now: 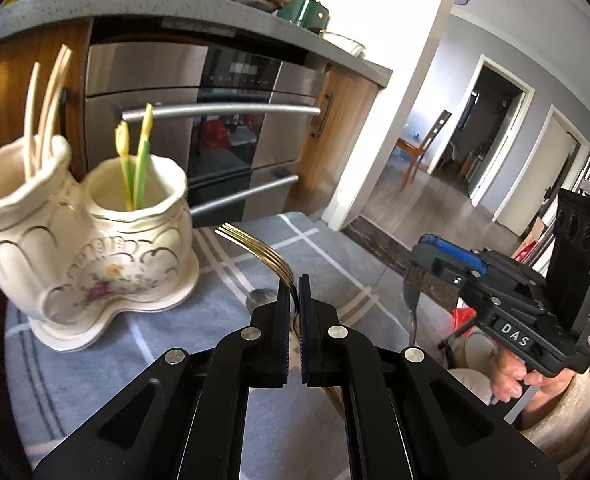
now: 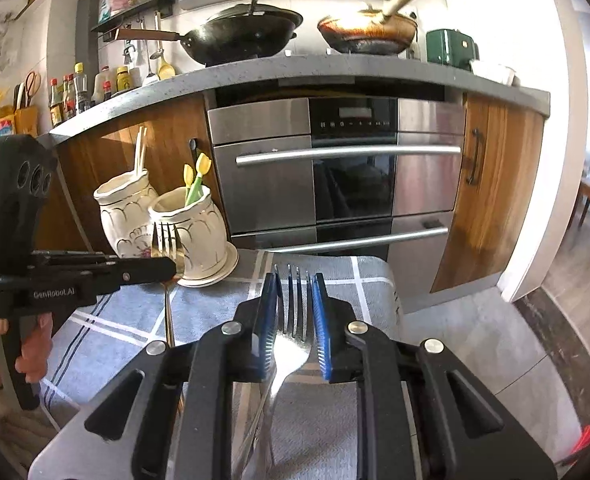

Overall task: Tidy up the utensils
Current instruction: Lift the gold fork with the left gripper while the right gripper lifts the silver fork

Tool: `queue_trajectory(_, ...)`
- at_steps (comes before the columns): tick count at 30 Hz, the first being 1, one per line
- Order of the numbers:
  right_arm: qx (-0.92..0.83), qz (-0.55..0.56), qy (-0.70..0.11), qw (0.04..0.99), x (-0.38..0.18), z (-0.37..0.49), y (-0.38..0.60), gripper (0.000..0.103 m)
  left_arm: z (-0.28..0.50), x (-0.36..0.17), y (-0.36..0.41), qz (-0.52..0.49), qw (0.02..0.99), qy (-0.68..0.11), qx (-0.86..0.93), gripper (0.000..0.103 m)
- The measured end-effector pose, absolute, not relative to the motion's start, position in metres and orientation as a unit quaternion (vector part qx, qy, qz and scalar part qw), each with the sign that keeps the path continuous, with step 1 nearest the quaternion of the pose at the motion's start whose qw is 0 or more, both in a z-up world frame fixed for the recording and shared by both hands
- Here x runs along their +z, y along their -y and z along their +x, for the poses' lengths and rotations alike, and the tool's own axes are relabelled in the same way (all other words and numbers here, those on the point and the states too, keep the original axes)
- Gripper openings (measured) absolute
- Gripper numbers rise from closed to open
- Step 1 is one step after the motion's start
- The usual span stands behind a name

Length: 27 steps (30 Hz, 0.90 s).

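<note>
Already the holder (image 1: 83, 240), at the cloth's far left, has chopsticks (image 1: 45, 108) in it, while both forks remain out: left gripper (image 1: 293, 284) clamps the gold fork (image 1: 255, 250), right gripper (image 2: 293, 320) the silver fork (image 2: 293, 344).

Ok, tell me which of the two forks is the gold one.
The gold fork is the one pinched in the left gripper, beside the white holder. The fork in the right gripper is plain silver.

"DAS" on right tongs (image 1: 420, 258), "GenRobot.AI" on left tongs (image 2: 163, 270)
</note>
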State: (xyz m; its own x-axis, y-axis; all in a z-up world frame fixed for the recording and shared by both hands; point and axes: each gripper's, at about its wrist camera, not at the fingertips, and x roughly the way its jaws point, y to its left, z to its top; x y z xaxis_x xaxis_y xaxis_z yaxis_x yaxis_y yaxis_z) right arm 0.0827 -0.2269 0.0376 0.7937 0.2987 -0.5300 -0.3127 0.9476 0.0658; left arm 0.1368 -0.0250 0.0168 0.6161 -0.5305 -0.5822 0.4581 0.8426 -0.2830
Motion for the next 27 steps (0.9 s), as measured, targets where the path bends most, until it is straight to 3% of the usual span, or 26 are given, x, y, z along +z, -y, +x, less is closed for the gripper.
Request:
queue_trajectory(9, 0.158, -0.058, -0.265, 0.949, 0.055, 0.058, 0.214, 0.013, 0.121, 0.036, 0.007, -0.041, 0.909, -0.312, -0.275, 0.004)
queue_trajectory(11, 0.156, -0.066, -0.262, 0.95, 0.057, 0.055, 0.212, 0.002, 0.119, 0.039, 0.005, -0.038, 0.91, -0.308, -0.274, 0.004)
queue_trajectory(27, 0.146, -0.083, -0.214, 0.962, 0.099, 0.045, 0.201, 0.001, 0.091, 0.076, -0.022, -0.008, 0.933, -0.255, -0.254, 0.003)
